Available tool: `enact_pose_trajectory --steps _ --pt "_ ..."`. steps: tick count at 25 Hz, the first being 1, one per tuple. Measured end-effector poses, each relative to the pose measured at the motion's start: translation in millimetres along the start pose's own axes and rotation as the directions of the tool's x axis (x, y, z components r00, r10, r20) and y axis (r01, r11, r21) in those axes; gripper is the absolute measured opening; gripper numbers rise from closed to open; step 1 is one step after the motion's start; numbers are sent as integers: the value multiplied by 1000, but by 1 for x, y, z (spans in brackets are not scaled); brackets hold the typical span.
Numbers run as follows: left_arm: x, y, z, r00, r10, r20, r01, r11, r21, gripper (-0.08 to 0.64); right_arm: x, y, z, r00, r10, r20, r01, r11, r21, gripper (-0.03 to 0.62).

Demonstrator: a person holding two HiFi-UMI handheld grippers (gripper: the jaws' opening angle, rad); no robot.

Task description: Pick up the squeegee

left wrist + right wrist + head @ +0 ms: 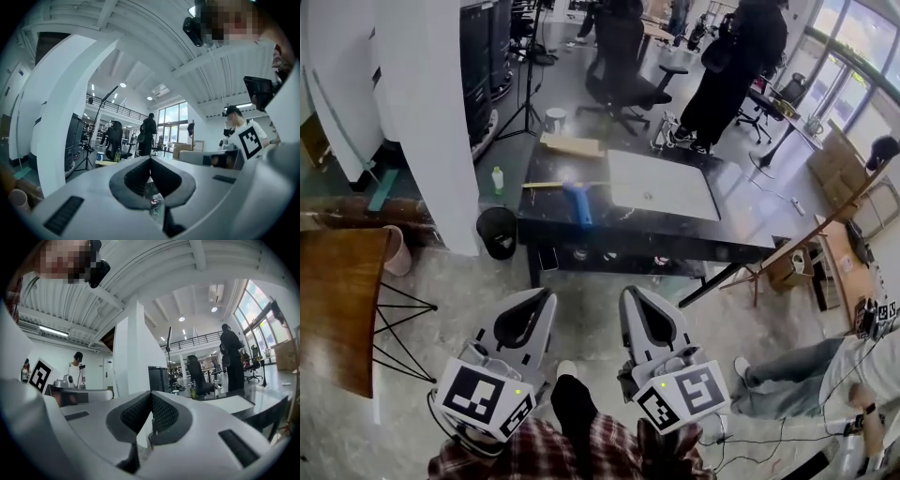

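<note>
The squeegee [577, 201] has a blue handle and a long pale blade, and it lies on the left part of the black table [581, 239] ahead of me. Both grippers are low in the head view, well short of the table and level, pointing toward it. My left gripper [546, 293] has its jaws together with nothing between them; in its own view the tips [150, 158] meet. My right gripper [628, 292] is likewise shut and empty, with its tips [150, 393] closed. The squeegee does not show clearly in either gripper view.
A white board [664, 185] lies on the table, with a wooden plank [572, 144] behind it. A white pillar [422, 112], a black bin [497, 232] and a green bottle [497, 179] stand left of it. A brown table [333, 309] is near left. A person [736, 66] stands beyond.
</note>
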State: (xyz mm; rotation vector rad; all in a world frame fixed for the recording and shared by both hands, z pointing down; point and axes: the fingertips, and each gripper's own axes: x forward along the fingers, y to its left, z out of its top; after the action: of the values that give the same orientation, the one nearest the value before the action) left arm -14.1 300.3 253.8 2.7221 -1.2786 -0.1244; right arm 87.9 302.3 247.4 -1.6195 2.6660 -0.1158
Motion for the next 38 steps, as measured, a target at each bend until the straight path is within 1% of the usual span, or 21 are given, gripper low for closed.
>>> enact_pose_trajectory --steps 3,7,15,20,27,33,38 --pt "48 22 9 1000 22 16 -22 1000 -1 9 42 -35 12 1000 27 1 -27 1000 -13 11" --pt "94 47 9 999 52 15 -52 999 -8 9 88 -73 13 999 51 -15 -51 999 -12 11" --pt "156 106 6 995 93 -19 -94 995 -30 9 169 -112 -3 994 69 -89 -67 997 24 11" --pt "204 155 10 998 61 -26 -62 998 -27 9 232 -136 0 995 43 -85 -41 999 25 11" --pt "257 222 23 999 -17 -40 17 1000 -19 9 310 -157 14 997 -39 -66 40 999 16 11" --pt "286 252 17 996 -63 -69 60 997 -42 9 343 -170 5 991 -88 -105 90 996 16 11" --pt "300 265 6 993 -66 -94 60 996 -67 9 358 -180 -7 984 -99 -146 103 994 20 11"
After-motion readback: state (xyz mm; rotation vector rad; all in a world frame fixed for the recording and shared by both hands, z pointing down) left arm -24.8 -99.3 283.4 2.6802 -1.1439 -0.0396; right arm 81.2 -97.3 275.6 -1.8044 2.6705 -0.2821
